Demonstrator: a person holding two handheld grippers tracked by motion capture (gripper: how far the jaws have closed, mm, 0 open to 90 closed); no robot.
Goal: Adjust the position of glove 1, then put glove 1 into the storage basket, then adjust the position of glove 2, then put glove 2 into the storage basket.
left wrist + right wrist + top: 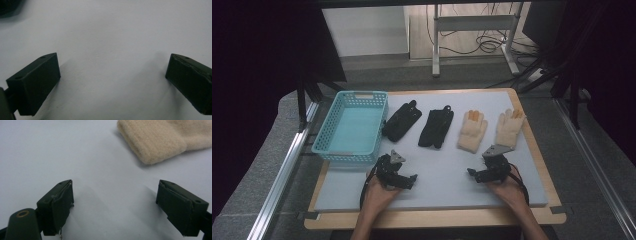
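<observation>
Four gloves lie in a row across the middle of the white mat: two black gloves and two cream knit gloves. A teal basket stands to their left with nothing in it. My left gripper rests low on the mat in front of the black gloves, its jaws wide open over bare mat. In front of the cream gloves my right gripper is open too, and a cream glove's cuff lies just beyond its jaws.
The mat sits on a wooden tabletop with metal rails along both sides. A dark corner of a black glove shows at the top left of the left gripper view. A desk frame and cables stand behind the table.
</observation>
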